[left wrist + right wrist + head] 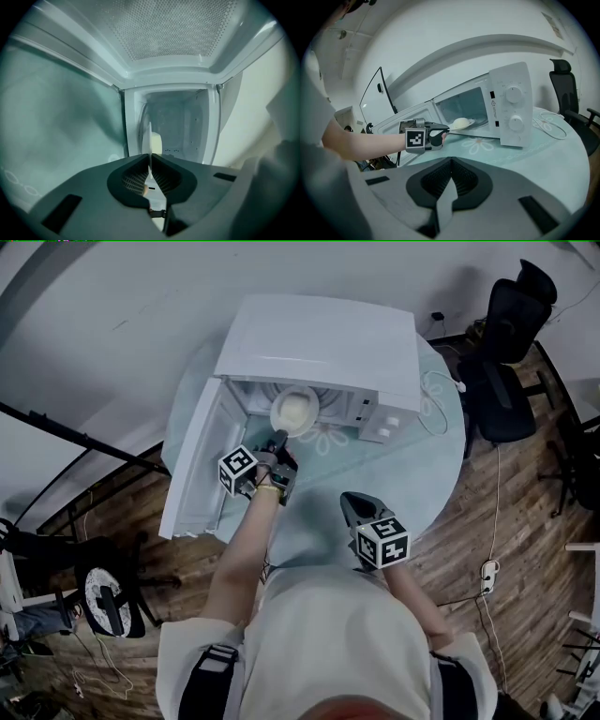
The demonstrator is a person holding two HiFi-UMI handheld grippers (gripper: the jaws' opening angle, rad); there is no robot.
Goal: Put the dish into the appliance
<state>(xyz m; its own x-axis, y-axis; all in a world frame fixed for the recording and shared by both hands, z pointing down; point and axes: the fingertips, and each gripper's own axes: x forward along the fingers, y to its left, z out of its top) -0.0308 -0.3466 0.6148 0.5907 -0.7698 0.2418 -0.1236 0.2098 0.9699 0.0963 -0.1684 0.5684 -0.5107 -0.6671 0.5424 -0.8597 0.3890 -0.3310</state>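
The left gripper has its jaws narrowed onto the rim of the round white plate, which carries a pale bun-like lump. The plate hangs at the mouth of the open white microwave. Held only by its edge, it could sag, tipping the food off or clipping the frame. The right gripper hovers over the pale green counter, jaws closed on nothing. Counted: one plate, one lump, one microwave, two knobs, two grippers.

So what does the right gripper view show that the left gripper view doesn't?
Only the right gripper view: the microwave from outside, its knobs, a black chair. Only the left gripper view: the door's dotted mesh panel, close up. Both: the plate pinched in the left tongs, at the microwave's open mouth.
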